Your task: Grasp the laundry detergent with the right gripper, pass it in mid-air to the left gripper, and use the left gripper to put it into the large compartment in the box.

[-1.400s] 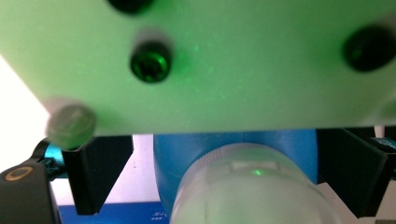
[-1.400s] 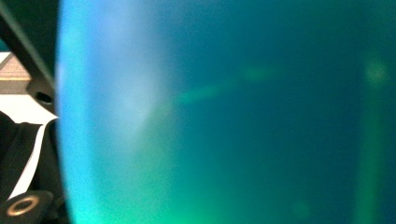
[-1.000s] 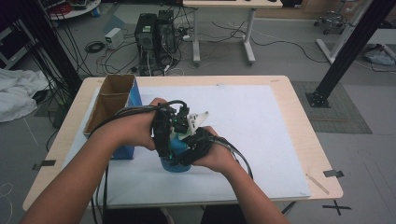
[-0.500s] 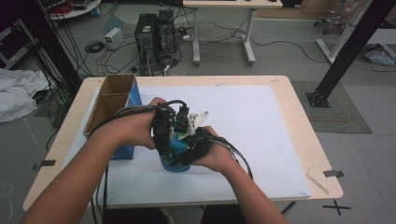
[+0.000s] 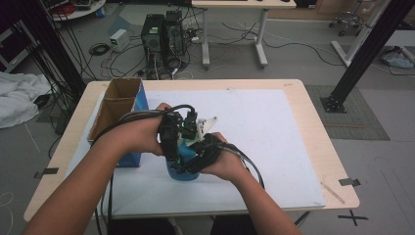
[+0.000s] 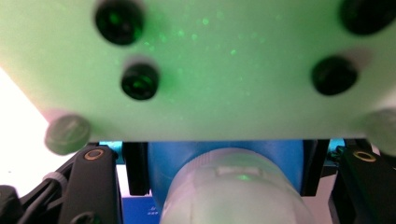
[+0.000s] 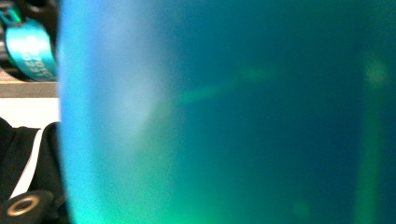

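Observation:
A blue container [image 5: 182, 172] stands on the white sheet near the table's front, left of centre. Both hands meet over it. My left gripper [image 5: 176, 152] comes from the left; its jaws have just been closing and now press on the blue container [image 6: 224, 161] from both sides, behind a pale translucent cap [image 6: 233, 196]. My right gripper [image 5: 190, 164] reaches in from the right, shut on the same container, whose blue-green wall [image 7: 224, 112] sits right against its camera. The right gripper's pale three-cornered plate [image 6: 210, 70] hangs just above the left jaws.
An open cardboard box [image 5: 116, 105] with a blue side stands at the table's left. The white sheet [image 5: 264, 127] covers most of the wooden table [image 5: 313, 122]. Cables trail from both grippers off the front edge. Computer towers [image 5: 161, 34] stand on the floor behind.

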`<state>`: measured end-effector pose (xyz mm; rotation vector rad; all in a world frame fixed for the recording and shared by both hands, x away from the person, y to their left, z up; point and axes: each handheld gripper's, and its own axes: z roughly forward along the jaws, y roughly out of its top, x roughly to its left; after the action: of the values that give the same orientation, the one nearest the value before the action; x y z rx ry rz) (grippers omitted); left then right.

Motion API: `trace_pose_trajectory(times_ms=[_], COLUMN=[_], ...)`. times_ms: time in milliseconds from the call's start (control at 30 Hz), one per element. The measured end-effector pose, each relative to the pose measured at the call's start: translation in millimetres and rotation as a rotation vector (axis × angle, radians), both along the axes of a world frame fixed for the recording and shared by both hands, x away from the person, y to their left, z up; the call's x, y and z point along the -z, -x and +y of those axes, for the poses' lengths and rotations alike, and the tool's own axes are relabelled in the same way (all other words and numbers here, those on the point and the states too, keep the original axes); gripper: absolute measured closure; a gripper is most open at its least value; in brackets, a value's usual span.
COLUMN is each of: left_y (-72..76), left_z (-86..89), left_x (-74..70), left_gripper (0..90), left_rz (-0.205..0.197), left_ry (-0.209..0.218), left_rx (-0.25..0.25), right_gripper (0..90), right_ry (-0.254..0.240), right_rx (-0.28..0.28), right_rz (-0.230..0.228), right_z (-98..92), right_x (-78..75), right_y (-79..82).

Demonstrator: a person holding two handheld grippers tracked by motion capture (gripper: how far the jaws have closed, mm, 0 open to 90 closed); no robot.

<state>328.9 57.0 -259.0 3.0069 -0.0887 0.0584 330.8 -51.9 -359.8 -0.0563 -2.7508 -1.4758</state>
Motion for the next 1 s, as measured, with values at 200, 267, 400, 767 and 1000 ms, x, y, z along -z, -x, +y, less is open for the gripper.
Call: trace_pose_trajectory(times_ms=[200, 267, 400, 767, 1000], left_y=[1.6, 1.7, 2.8, 3.7, 0.5], left_z=[0.8, 0.6, -1.0, -2.8, 0.6], left_x=[0.0, -0.5, -1.9, -12.6, -16.2], left_gripper=[38.4, 38.5, 38.6, 38.4, 38.4], left_rz=[-0.001, 0.003, 0.004, 0.005, 0.01], left_ry=[-0.007, -0.013, -0.021, -0.006, -0.035], left_rx=[-0.013, -0.019, -0.026, -0.054, -0.083], right_gripper=[46.7, 46.7, 46.3, 33.7, 29.1], right_ry=[-0.002, 0.0, -0.013, -0.003, -0.022], right_rx=[-0.008, -0.014, -0.028, -0.017, 0.018], right_rz=[0.017, 0.003, 0.018, 0.03, 0.006], right_z=[1.0, 1.3, 1.2, -6.9, -27.4], right_x=[0.5, 0.7, 0.3, -0.6, -5.5], right_y=[1.1, 0.4, 0.6, 3.8, 3.2])
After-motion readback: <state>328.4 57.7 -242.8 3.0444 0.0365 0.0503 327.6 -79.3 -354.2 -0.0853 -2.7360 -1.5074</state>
